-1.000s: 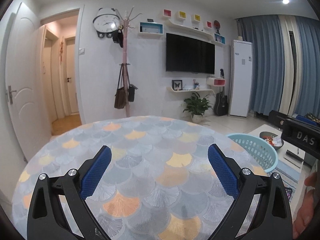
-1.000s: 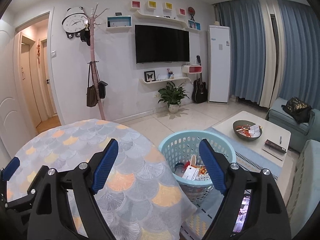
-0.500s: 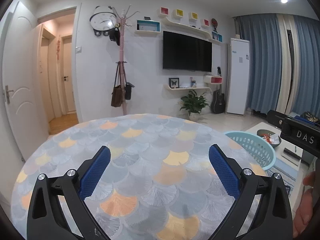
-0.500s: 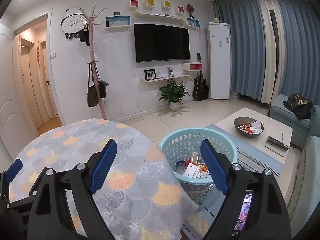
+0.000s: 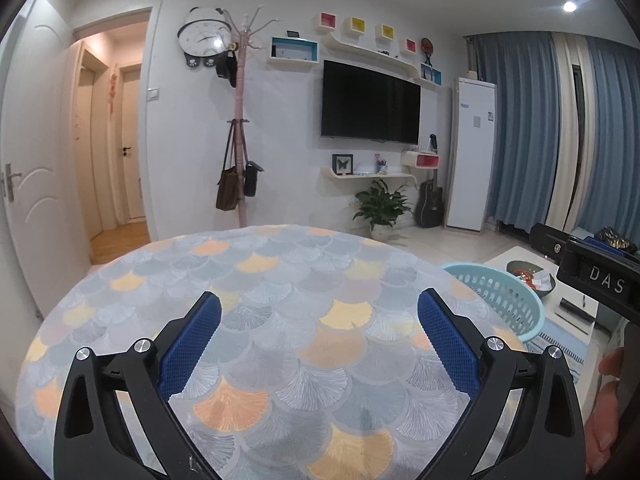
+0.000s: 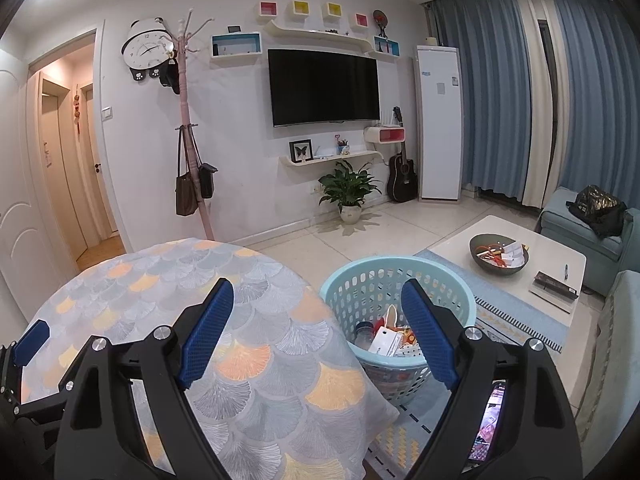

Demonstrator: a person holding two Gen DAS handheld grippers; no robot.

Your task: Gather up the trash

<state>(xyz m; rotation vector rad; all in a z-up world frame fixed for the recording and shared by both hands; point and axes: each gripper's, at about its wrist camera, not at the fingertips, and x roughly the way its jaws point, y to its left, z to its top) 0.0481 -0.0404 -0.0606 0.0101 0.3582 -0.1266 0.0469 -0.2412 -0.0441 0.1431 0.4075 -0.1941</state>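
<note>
Both cameras look forward from low over the round desk (image 5: pixel 280 320) toward the television wall. The right view sits further right, nearer the basket (image 6: pixel 400 280); both share desk, basket and television (image 5: pixel 370 102).

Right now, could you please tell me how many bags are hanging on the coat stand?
2: a brown bag on the left of the pink coat stand and a smaller black bag on its right. Others may hang hidden behind.
</note>
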